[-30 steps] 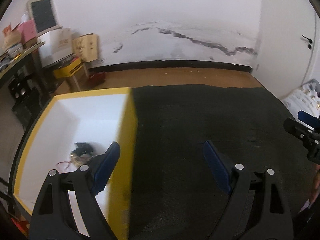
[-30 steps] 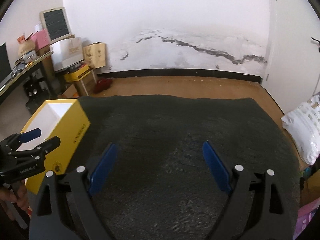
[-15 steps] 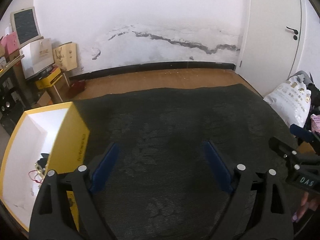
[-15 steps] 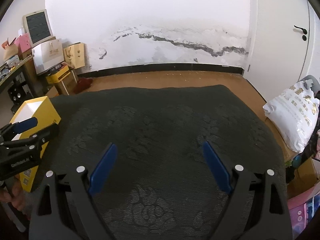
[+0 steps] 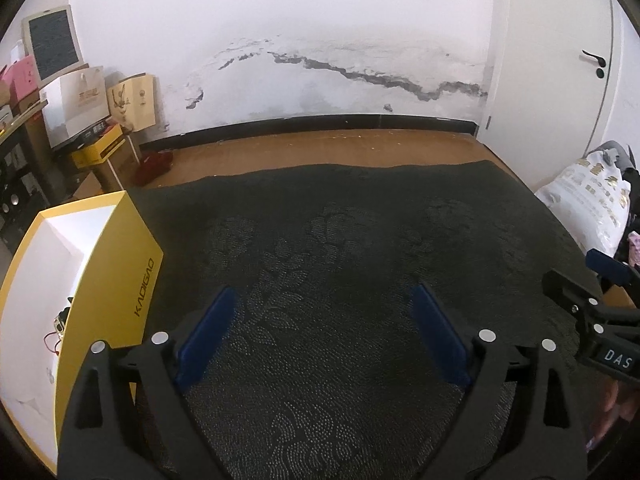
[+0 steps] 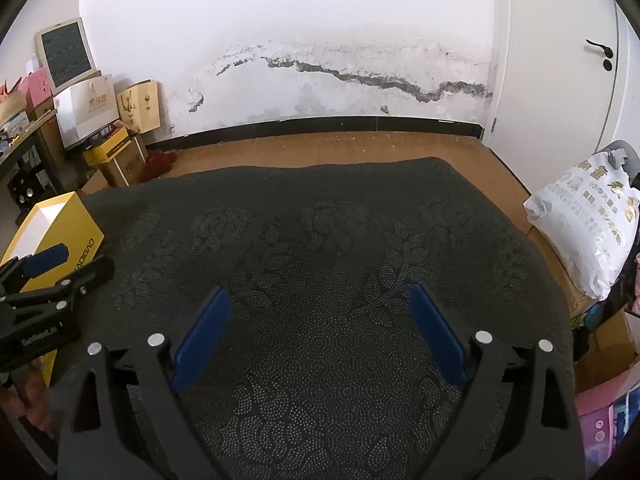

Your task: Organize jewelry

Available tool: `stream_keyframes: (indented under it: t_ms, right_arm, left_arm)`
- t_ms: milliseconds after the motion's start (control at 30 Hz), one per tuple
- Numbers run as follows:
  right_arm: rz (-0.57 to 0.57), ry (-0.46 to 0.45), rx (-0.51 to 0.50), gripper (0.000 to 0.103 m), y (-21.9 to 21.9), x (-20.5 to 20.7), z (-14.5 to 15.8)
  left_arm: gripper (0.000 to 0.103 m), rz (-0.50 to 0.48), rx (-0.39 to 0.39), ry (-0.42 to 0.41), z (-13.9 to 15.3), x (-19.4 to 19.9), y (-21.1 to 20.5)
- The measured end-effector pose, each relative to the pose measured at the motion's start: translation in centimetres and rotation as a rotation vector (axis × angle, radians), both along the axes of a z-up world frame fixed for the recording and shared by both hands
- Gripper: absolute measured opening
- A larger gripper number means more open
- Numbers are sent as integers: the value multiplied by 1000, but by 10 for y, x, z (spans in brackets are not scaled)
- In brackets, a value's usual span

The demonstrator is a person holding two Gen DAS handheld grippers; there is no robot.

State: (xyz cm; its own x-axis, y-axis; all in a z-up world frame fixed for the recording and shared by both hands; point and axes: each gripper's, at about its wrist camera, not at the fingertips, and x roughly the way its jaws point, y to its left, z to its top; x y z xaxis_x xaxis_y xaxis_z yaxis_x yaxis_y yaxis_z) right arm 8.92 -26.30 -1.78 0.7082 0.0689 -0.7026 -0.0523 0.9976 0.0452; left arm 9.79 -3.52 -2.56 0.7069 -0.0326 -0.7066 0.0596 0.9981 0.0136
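A yellow box [image 5: 116,280] with a white inside stands at the left edge of the dark patterned cloth [image 5: 340,240]. A small heap of jewelry [image 5: 60,324] with a red cord lies on its floor, partly hidden by the box wall. My left gripper [image 5: 324,332] is open and empty above the cloth, right of the box. My right gripper [image 6: 316,328] is open and empty above the cloth's middle. The box also shows in the right wrist view [image 6: 60,228], with the left gripper [image 6: 52,276] in front of it. The right gripper shows in the left wrist view [image 5: 592,300] at the right edge.
A white printed bag [image 6: 588,224] lies off the cloth's right edge. Cardboard boxes and a shelf [image 5: 92,120] stand at the far left by the wall. A white door [image 5: 560,60] is at the far right. Wooden floor [image 5: 320,152] lies beyond the cloth.
My left gripper has pulled out of the yellow box and swung right over the cloth. The right view has also shifted right, so the box sits further left in it.
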Motion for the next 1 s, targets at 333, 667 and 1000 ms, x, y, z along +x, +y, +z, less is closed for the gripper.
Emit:
stream_keyframes:
  t_ms: [333,667,1000]
  right_arm:
    - [6,9,-2,88,2,4,-4]
    - [10,18,2,88,4,4,-6]
    - [11,19,4,88,4,4,-7]
  left_arm:
    - [92,-2,-13,13,-5,5,3]
    - [97,-5,-23,5,-5,5,5]
    - [97,10,-50,8,-5,5,9]
